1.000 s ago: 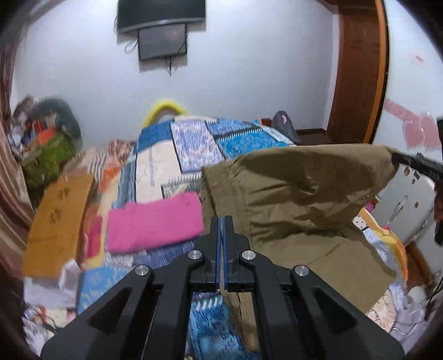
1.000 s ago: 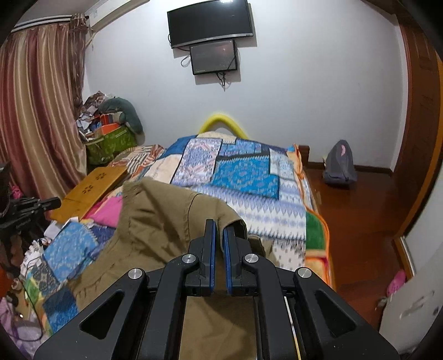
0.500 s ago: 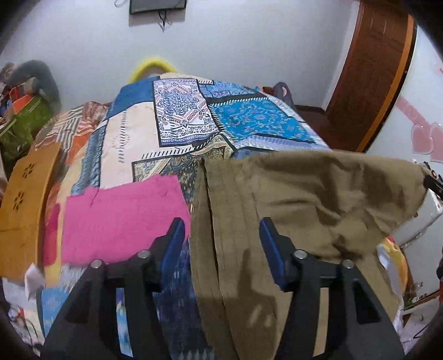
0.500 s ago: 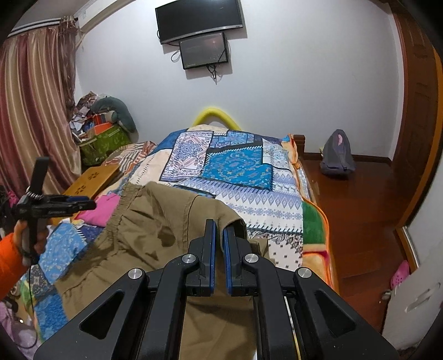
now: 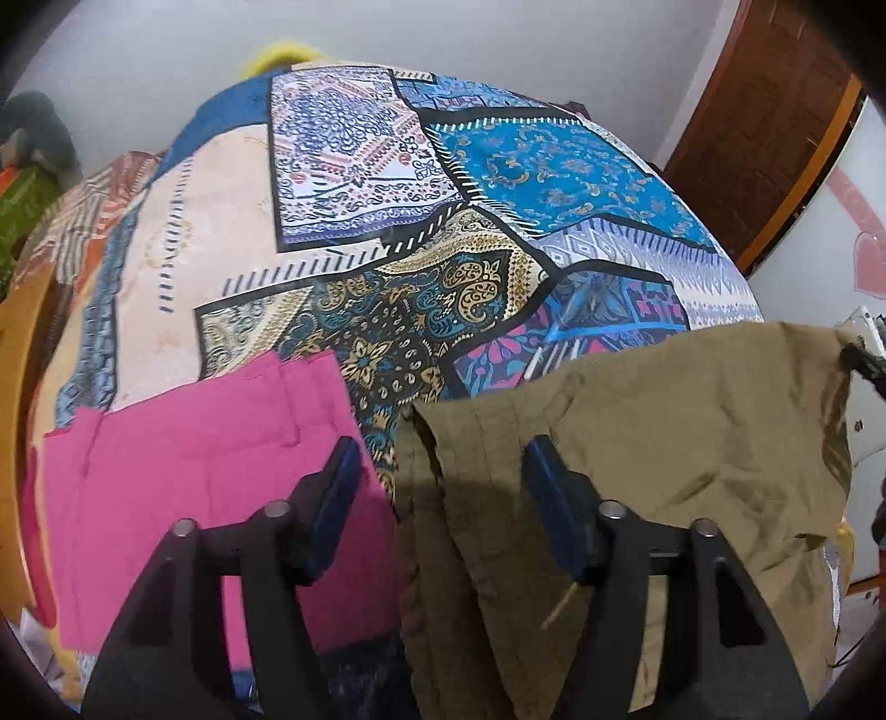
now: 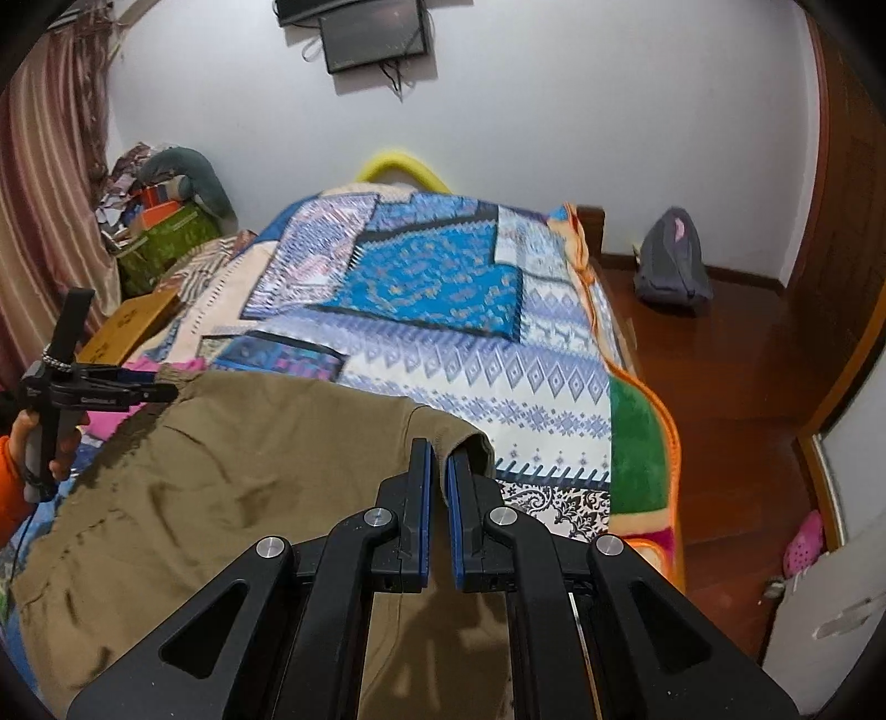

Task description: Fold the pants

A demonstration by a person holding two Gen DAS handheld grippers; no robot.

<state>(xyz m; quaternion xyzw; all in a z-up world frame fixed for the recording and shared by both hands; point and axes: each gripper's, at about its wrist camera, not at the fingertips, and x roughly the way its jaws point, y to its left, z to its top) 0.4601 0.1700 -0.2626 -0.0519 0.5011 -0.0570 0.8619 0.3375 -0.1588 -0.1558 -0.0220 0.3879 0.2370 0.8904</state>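
no text, label or number can be read here; a small white mark stands on the side of the left gripper (image 6: 160, 392), too blurred to make out.

Pants (image 5: 664, 454): we see them on the near right of the bed (image 5: 343, 221).
Folded cloth (image 5: 194, 459): on the bed, just left of our pants.
Board (image 6: 130, 327): left of the bed.
Bag (image 6: 673, 260): on the floor, far right of the bed.
Screen (image 6: 376, 33): on the wall behind the bed.
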